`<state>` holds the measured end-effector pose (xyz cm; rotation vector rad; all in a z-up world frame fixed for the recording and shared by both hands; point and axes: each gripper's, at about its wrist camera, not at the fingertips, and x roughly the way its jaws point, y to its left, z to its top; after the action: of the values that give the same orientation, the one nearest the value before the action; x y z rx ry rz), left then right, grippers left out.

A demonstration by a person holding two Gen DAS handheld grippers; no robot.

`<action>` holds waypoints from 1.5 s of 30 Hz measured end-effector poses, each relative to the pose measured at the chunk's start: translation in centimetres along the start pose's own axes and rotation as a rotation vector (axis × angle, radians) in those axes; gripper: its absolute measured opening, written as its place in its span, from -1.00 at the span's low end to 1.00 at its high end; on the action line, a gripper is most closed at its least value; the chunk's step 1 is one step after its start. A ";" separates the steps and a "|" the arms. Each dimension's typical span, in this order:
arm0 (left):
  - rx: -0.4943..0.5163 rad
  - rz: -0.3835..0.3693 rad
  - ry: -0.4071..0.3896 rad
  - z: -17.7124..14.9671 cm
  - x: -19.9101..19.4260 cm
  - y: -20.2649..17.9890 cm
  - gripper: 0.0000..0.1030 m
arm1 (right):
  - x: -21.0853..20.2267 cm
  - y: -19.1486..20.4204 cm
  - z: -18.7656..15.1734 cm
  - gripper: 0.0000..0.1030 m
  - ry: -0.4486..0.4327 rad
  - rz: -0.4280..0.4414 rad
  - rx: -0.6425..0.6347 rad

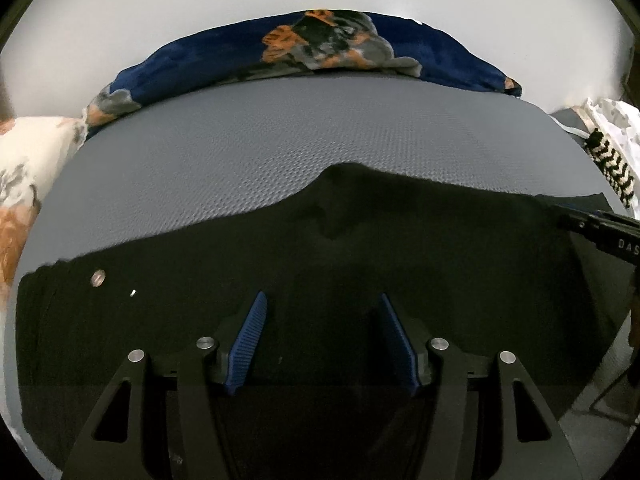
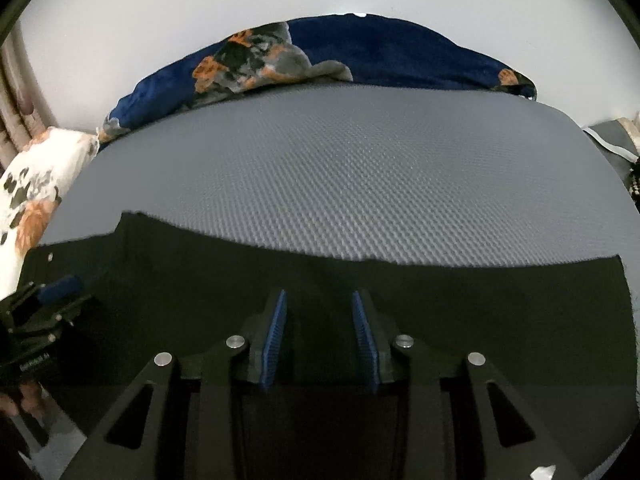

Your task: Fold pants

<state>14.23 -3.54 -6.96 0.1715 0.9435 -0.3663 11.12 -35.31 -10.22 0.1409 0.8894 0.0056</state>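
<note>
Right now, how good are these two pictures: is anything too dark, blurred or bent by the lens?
Left wrist view: the black pants are so dark that folds barely show; the gray mat bulges from fisheye distortion; black corners frame the image. Right wrist view: same curving and dark pants, with the mat weave sharp, and the wall bright but plain.

Both wrist cameras look steeply down from close above the black pants (image 1: 360, 260) on the grey textured mat (image 2: 340, 160), sharing both.
</note>
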 end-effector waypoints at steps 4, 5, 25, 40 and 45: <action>-0.024 0.030 0.010 -1.2 -0.1 0.9 0.21 | -0.3 -0.7 -1.4 -0.34 0.035 -0.011 0.008; -0.033 0.039 0.018 -1.4 0.1 1.1 0.21 | -0.3 -1.2 -1.7 -0.34 0.038 -0.018 0.023; 0.005 0.071 0.024 -2.1 0.6 0.9 0.39 | -4.3 -15.9 -4.3 -0.25 0.070 -0.278 0.148; 0.113 -0.069 0.026 1.4 -0.4 -7.0 0.39 | -9.0 -28.6 -3.5 -0.16 0.106 0.039 0.429; 0.156 -0.083 0.052 2.7 1.1 -9.6 0.39 | -8.5 -32.5 -5.2 -0.16 0.161 0.103 0.538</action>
<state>13.18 -13.47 -6.16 0.2862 0.9757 -0.5145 0.03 -67.46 -10.98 0.6963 1.0278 -0.1284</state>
